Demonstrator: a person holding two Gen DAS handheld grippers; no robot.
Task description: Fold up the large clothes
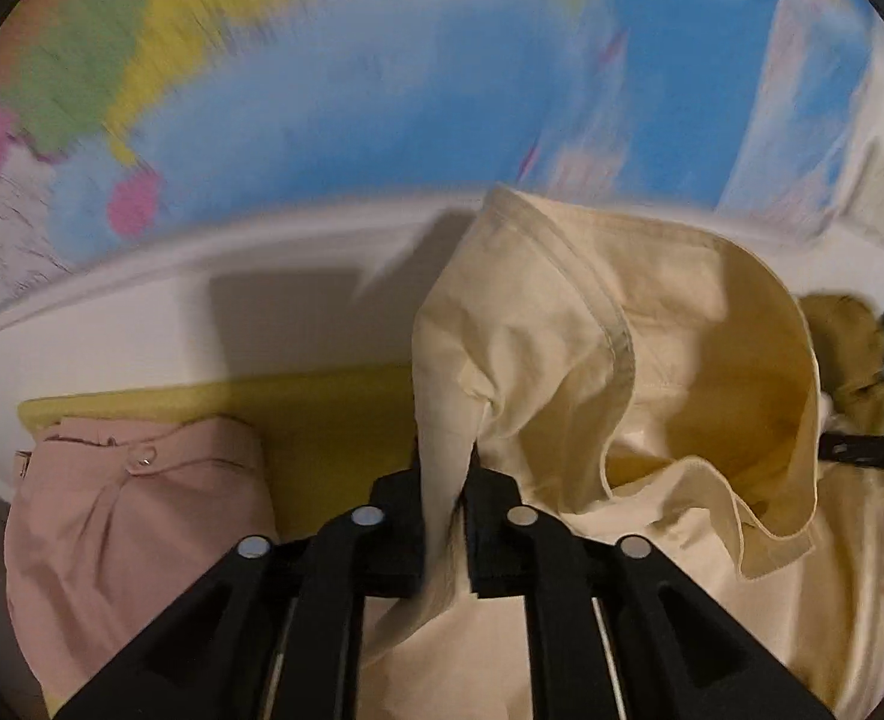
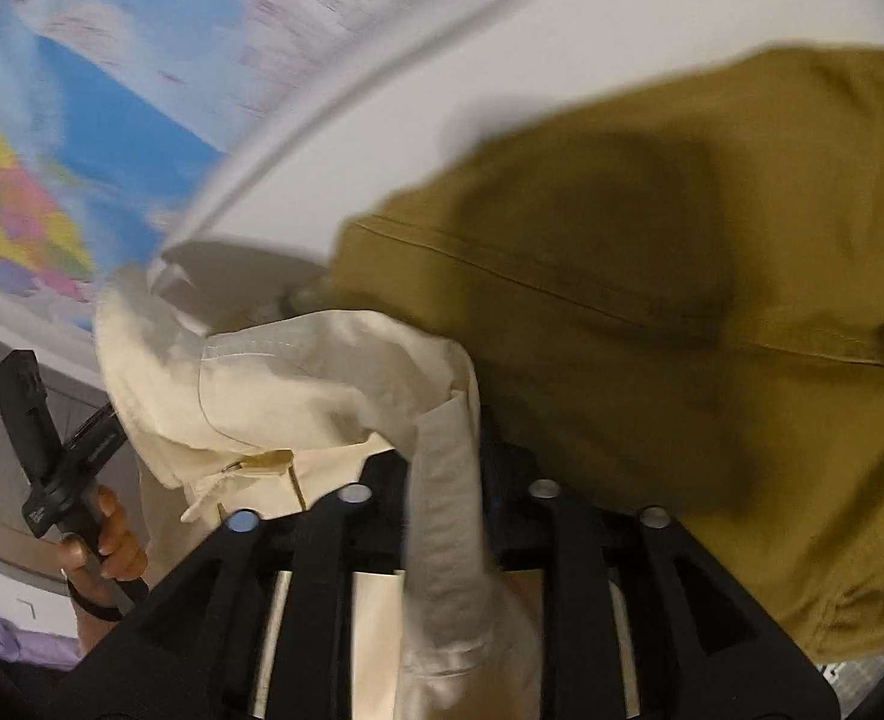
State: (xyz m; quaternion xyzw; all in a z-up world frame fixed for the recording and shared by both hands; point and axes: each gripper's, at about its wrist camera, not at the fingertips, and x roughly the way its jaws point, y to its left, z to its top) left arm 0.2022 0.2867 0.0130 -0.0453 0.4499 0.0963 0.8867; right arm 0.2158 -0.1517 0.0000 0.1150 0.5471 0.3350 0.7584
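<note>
A cream-coloured garment (image 1: 592,348) hangs lifted between both grippers. My left gripper (image 1: 448,498) is shut on a fold of its waist edge. My right gripper (image 2: 448,450) is shut on another strip of the same cream garment (image 2: 298,372). The waistband opening with a zipper shows in the right wrist view. The person's left hand and the left gripper's handle (image 2: 52,468) show at the lower left of the right wrist view.
A folded pink garment (image 1: 136,516) lies on a yellow cloth (image 1: 322,414) at the left. An olive-brown garment (image 2: 682,312) lies at the right on the white table (image 1: 202,294). A colourful world map (image 1: 382,78) covers the wall behind.
</note>
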